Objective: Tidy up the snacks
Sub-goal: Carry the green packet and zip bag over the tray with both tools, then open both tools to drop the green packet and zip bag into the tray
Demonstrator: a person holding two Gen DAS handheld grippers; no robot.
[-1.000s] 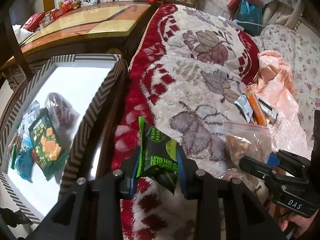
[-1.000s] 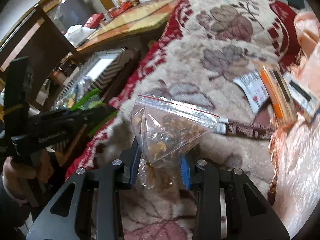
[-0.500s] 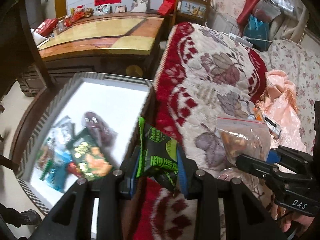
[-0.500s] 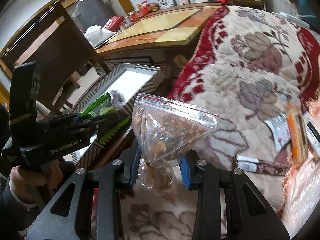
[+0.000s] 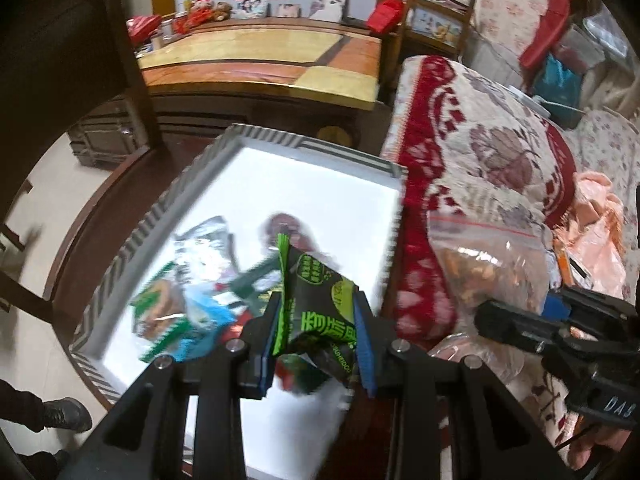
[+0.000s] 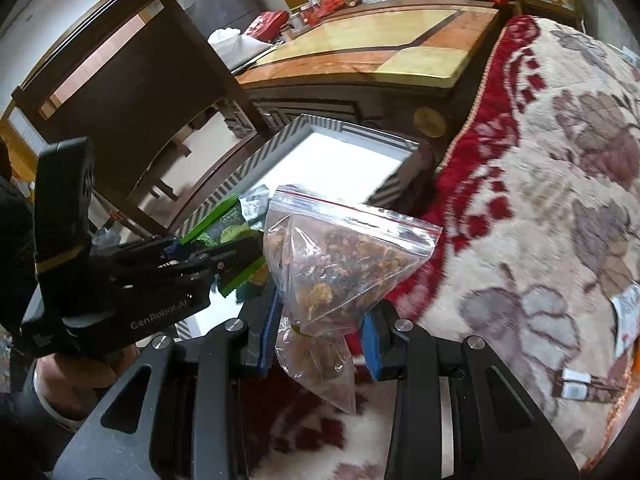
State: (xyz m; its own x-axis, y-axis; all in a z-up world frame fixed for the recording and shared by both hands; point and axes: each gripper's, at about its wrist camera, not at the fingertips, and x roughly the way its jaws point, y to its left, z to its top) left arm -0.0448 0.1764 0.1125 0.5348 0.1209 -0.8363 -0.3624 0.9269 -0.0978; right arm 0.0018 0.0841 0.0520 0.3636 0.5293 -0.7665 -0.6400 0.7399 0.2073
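Note:
My left gripper [image 5: 316,336] is shut on a dark green snack packet [image 5: 316,300] and holds it above the white tray [image 5: 304,184] with a striped rim. Several snack packets [image 5: 180,304] lie in the tray's near part. My right gripper [image 6: 318,328] is shut on a clear zip bag of brown snacks [image 6: 340,264], held over the blanket's left edge, just right of the tray [image 6: 344,152]. The left gripper [image 6: 224,256] with its green packet [image 6: 228,228] shows at the left of the right wrist view. The zip bag [image 5: 488,264] shows at the right of the left wrist view.
The tray rests on a round dark wooden table [image 5: 104,200]. A red and cream patterned blanket [image 5: 480,160] lies to the right, with loose snack packets [image 6: 628,312] on it. A dark chair [image 6: 132,96] stands at the left. A long wooden counter [image 5: 264,56] is behind.
Both grippers have moved left from over the blanket toward the tray, each still holding its snack. The left gripper with the green packet is now over the tray.

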